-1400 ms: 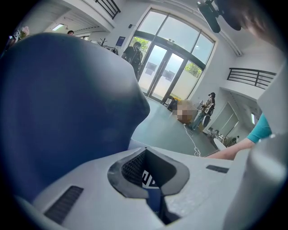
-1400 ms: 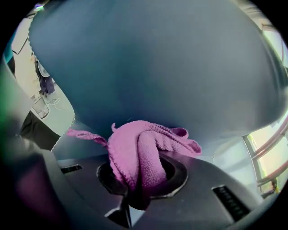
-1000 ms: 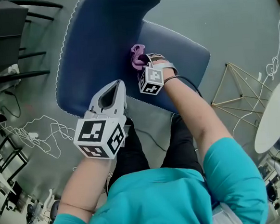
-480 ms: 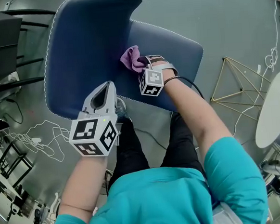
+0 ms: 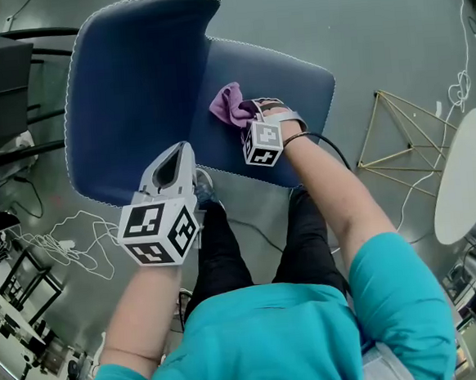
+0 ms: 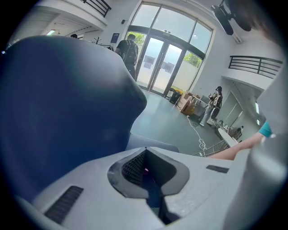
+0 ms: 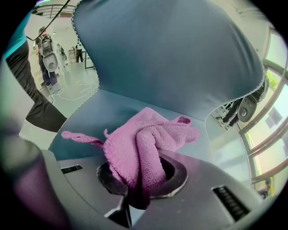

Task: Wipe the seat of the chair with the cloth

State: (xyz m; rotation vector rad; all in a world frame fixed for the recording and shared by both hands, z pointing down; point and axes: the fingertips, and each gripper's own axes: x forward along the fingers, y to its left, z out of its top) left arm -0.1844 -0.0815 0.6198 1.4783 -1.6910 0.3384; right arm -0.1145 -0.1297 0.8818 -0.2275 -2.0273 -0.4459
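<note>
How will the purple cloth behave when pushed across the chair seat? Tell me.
Probably floppy: the cloth folds and droops where the right gripper has its jaws pinched on it. Likely light, since a thin corner sticks out unsupported. Its looped pile should drag on the seat rather than slide.

Crumpled purple cloth (image 5: 230, 105) on blue seat (image 5: 291, 78)

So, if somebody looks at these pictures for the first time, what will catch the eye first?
First comes the purple cloth, bunched and pinched in the right gripper, which presses it on the seat of the big blue chair. Next comes the left gripper, with its jaws together and nothing in them, held near the lower edge of the backrest.
</note>
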